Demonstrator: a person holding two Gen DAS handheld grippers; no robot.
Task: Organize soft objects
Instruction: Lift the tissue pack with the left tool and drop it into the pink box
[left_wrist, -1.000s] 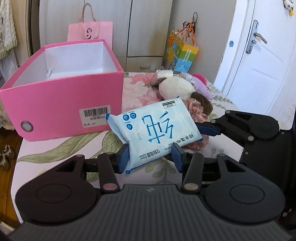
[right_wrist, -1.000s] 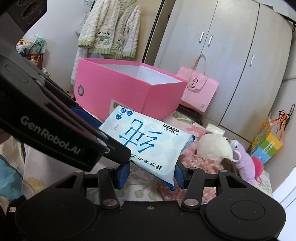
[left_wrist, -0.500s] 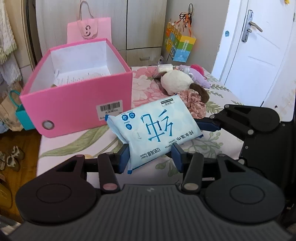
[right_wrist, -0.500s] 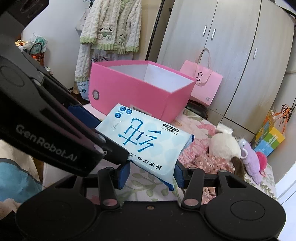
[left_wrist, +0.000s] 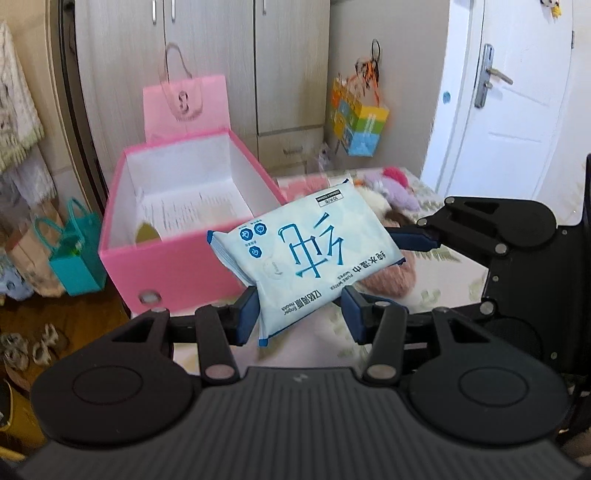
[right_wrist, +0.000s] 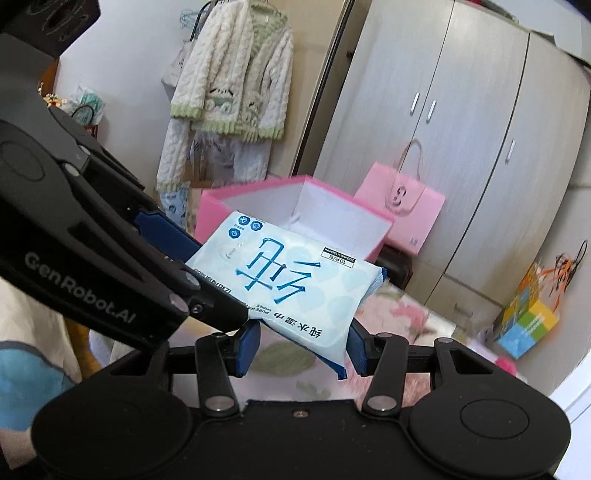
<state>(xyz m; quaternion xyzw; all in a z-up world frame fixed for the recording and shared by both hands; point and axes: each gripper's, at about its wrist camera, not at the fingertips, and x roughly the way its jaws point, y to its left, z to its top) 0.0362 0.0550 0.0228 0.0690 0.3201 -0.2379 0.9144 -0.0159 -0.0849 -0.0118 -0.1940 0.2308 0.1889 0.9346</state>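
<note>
So, the pale blue soft pack of wet wipes (left_wrist: 306, 254) is clamped from two ends at once. Its near end is pinched between the blue pads of the left gripper (left_wrist: 300, 313), and in the right wrist view the right gripper (right_wrist: 302, 344) is closed on another end of the same pack (right_wrist: 291, 282), which is held tilted in the air. At about 10 o'clock from the pack, an open pink cardboard box (left_wrist: 162, 266) with a white inside is seen; the pack's far edge overlaps the box's near wall in the picture. At about 2 o'clock, a blurred heap of plush toys (left_wrist: 391, 188) is spread on the floral bedspread (left_wrist: 454, 273). A pink paper bag (left_wrist: 184, 107) is propped behind the box.
</note>
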